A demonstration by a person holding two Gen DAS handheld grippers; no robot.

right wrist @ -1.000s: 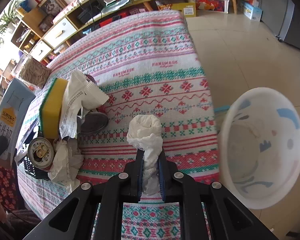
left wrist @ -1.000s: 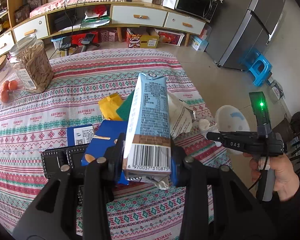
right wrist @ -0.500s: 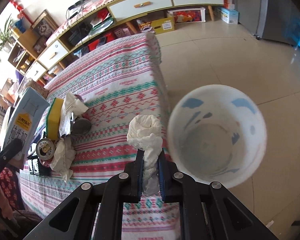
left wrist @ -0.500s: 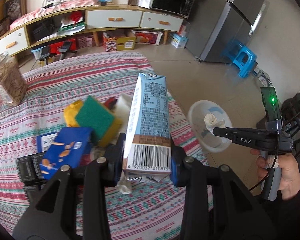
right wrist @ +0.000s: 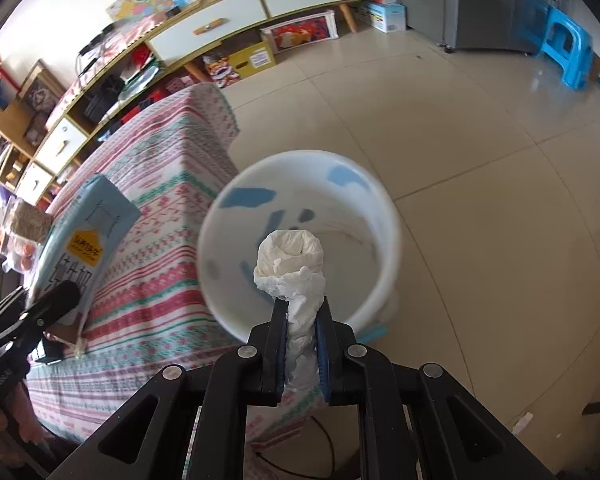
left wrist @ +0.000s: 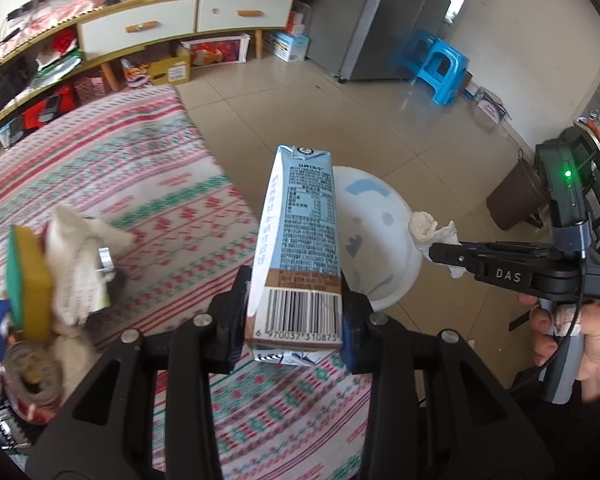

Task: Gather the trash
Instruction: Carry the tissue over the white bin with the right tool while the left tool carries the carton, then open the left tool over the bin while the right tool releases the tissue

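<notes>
The crumpled tissue (right wrist: 290, 268) is pinched between the pads of the right tongs (right wrist: 302, 344), which are pressed tight on its twisted lower part. It now hangs over the open mouth of the white bin (right wrist: 384, 216), which stands on the floor just beside the edge of the worktop (right wrist: 156, 280). One second ago the tissue was over the patterned cloth and the bin was off to the side; half a second ago it was at the worktop's edge. So the carry is finished, and I judge that the only thing left for this piece is to spread the tongs and let it fall.

The milk carton (left wrist: 300, 248) has travelled the same way. The left tongs (left wrist: 296, 320) clamp it at its lower end, one pad on each side wall, and it stands upright between them. Before, the whole carton was over the middle of the worktop; now its upper part is in front of the bin's rim (left wrist: 404, 216), though its base seems to be over the cloth near the worktop's edge. It probably needs a little more travel before release.

Behind, on the worktop, a yellow-green sponge (left wrist: 28, 276), crumpled paper (left wrist: 76, 256) and a round tin (left wrist: 32, 376) lie near the left edge of the left view. These are not yet collected, so the task is only partly done.
</notes>
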